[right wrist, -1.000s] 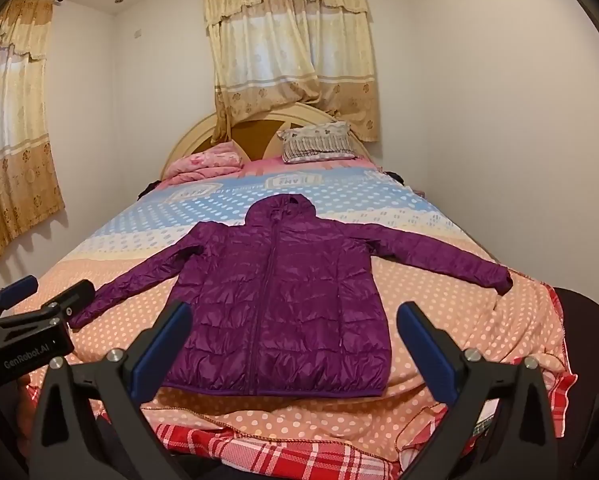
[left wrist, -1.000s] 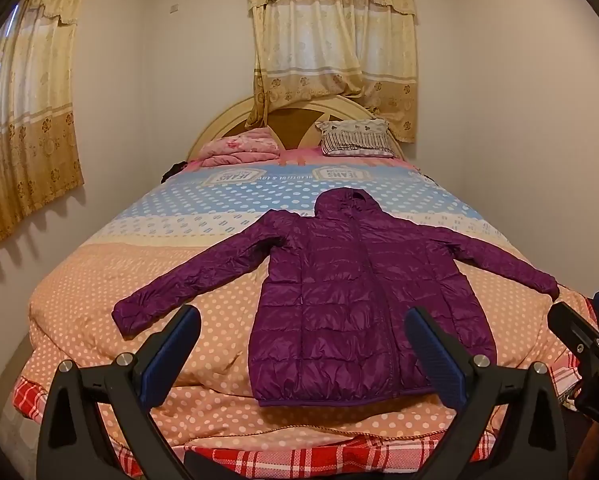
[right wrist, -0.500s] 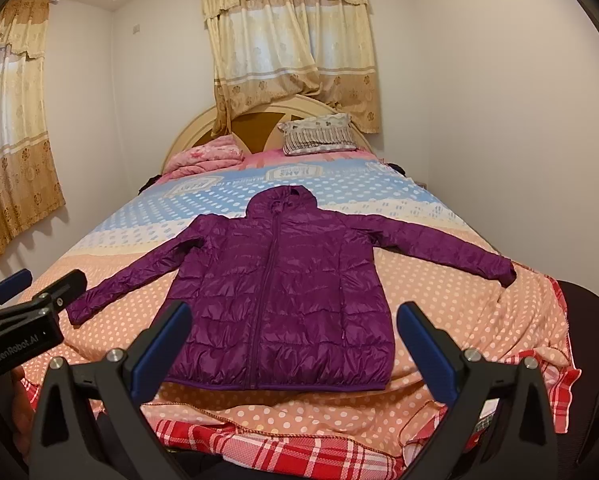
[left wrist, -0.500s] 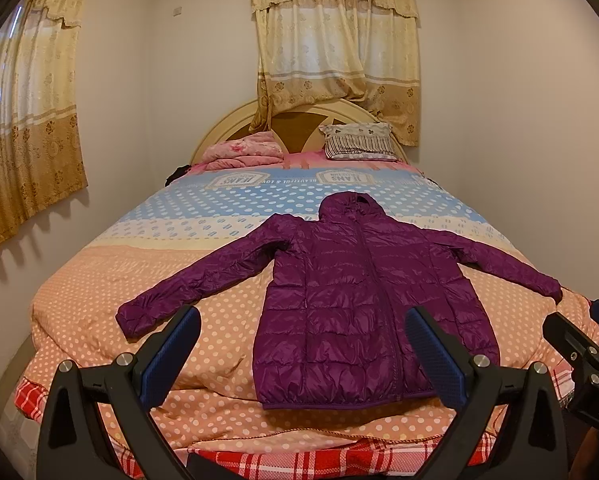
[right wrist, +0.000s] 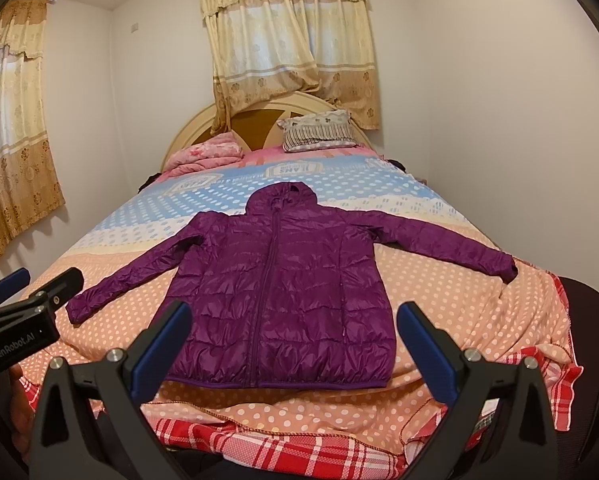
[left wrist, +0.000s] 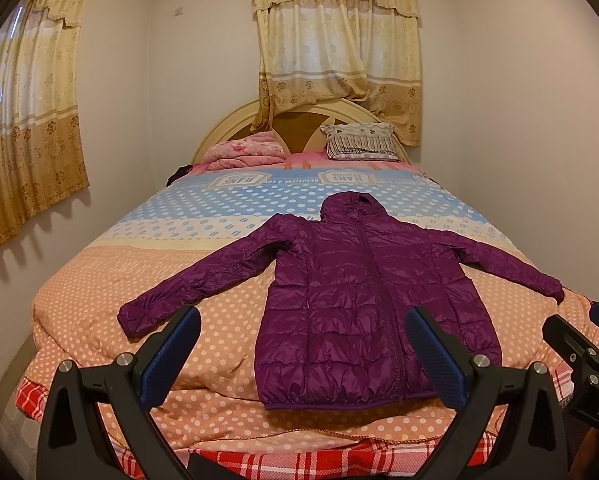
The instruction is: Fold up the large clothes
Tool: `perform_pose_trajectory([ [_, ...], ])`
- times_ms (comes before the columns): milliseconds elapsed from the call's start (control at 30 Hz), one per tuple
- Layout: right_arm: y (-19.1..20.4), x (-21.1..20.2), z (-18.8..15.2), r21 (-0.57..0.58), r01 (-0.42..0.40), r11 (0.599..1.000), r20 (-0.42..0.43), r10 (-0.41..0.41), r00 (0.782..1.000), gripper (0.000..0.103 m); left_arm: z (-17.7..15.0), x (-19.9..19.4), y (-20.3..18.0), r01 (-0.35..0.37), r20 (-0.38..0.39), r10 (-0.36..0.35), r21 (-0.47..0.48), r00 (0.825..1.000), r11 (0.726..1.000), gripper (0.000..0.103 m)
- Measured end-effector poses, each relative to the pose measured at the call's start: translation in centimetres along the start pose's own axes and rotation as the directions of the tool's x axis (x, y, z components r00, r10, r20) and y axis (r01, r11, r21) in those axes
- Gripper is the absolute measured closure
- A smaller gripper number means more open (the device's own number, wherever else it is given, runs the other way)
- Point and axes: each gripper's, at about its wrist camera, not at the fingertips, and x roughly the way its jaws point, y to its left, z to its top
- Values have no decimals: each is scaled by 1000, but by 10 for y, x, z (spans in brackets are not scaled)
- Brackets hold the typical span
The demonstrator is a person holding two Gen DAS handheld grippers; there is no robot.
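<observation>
Currently, the purple hooded jacket [left wrist: 363, 300] lies flat and face up on the bed [left wrist: 99, 300], zipped, hood toward the headboard [left wrist: 227, 128], both sleeves spread out to the sides, hem toward the foot of the bed. The left claw [left wrist: 301, 354] hangs above the foot of the bed with its fingers spread wide apart and nothing between them; the jacket's hem and lower body appear between the two blue pads [left wrist: 171, 356], beyond them and not touched. The right claw [right wrist: 295, 350] is likewise spread apart and empty, with the jacket's hem framed between its fingers. In the left wrist view the right claw shows at the right edge, near the cuff of one sleeve [left wrist: 539, 284]. In the right wrist view the left claw [right wrist: 31, 288] shows at the left edge, near the other cuff [right wrist: 79, 308]. A striped pillow [left wrist: 359, 142] and a folded pink blanket [left wrist: 243, 152] rest against the headboard, well apart from the jacket. Curtains [left wrist: 335, 40] hang behind the bed.
</observation>
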Motion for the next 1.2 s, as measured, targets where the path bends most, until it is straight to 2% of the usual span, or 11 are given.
perform_pose_trajectory([
  [1200,1,9,-1,13,-11,1000,-39,12,999,0,-3,11,5,-23,-35,24,10,999,1000,1],
])
